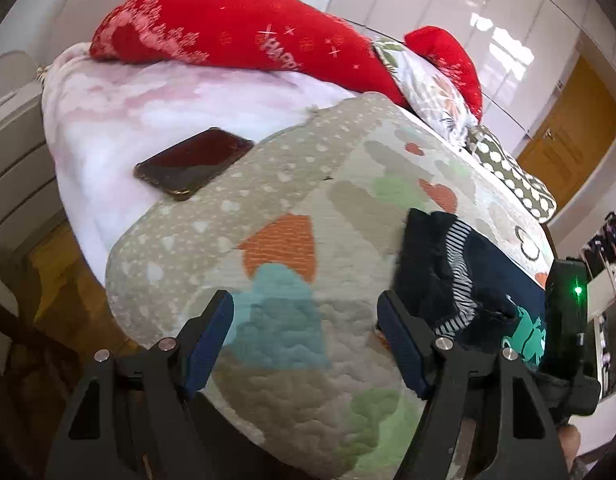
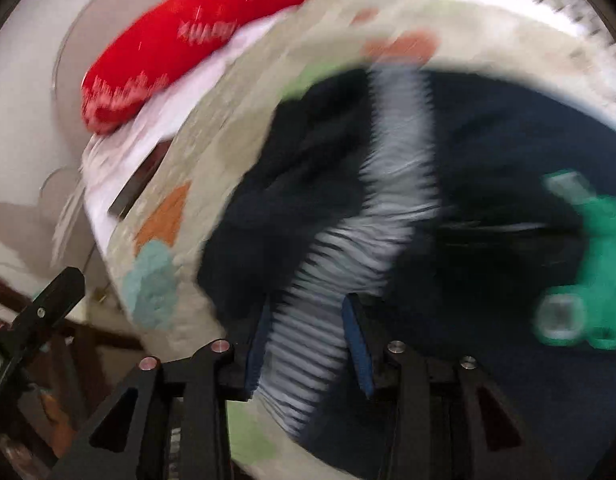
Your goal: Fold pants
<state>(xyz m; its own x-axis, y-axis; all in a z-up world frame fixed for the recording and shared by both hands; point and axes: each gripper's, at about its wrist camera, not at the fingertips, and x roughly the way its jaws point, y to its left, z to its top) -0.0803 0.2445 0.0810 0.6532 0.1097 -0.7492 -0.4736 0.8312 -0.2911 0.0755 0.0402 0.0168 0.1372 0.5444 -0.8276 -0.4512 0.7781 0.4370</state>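
Right wrist: gripper [image 2: 306, 340] astride pants [image 2: 316, 184], blurred

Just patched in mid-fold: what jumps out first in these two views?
The bright red pillow lies across the far end of the bed. The dark navy pants, with a striped waistband and green print, fill the blurred right wrist view, the waistband between the right gripper fingers. A dark phone lies on the white blanket.
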